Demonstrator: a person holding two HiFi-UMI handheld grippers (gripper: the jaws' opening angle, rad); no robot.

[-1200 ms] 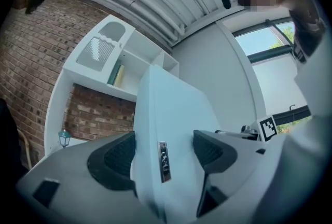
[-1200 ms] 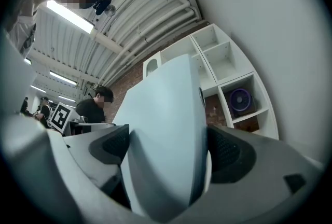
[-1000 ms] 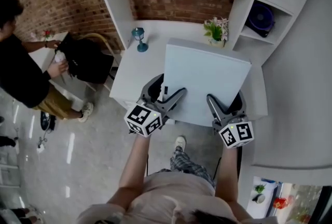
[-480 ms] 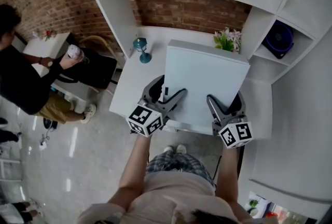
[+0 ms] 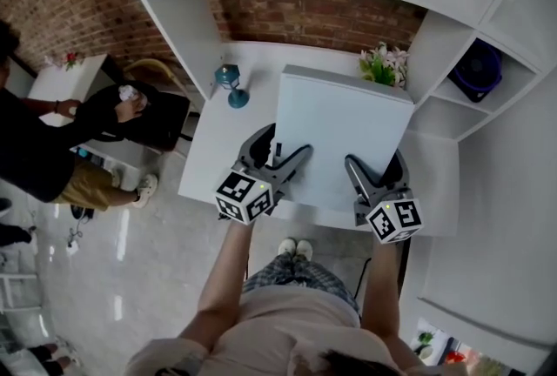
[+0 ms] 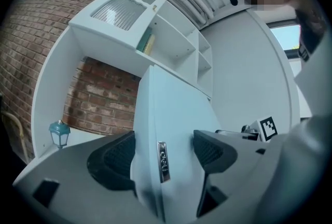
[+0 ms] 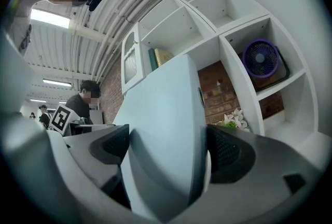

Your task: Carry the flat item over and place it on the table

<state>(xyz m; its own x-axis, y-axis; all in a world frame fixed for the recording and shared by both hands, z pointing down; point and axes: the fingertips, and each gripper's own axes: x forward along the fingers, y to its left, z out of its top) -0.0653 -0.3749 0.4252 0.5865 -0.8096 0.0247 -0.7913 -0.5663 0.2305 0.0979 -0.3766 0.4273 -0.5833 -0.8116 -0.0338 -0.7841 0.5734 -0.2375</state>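
The flat item (image 5: pixel 344 135) is a big, thin, pale blue-white board with a plain, smooth top and square corners. It sits over the middle of the white table (image 5: pixel 213 139). I cannot tell if it touches the table. Its near edge is held in both claws. The left gripper (image 5: pixel 280 155) has its two dark jaws squeezed on the near left part of the edge. The right gripper (image 5: pixel 379 170) has its jaws squeezed on the near right part. In the left gripper view a small silver tag (image 6: pixel 162 161) is stuck on the thin edge of the board, between the jaws. It has some letters on it, but they are too small to read. Far left on the table stands a little blue lantern (image 5: pixel 230 85). At the far right, just past the board, is a small plant with pale flowers (image 5: pixel 383 65). A purple fan (image 5: pixel 481 70) sits in the shelf on the right.
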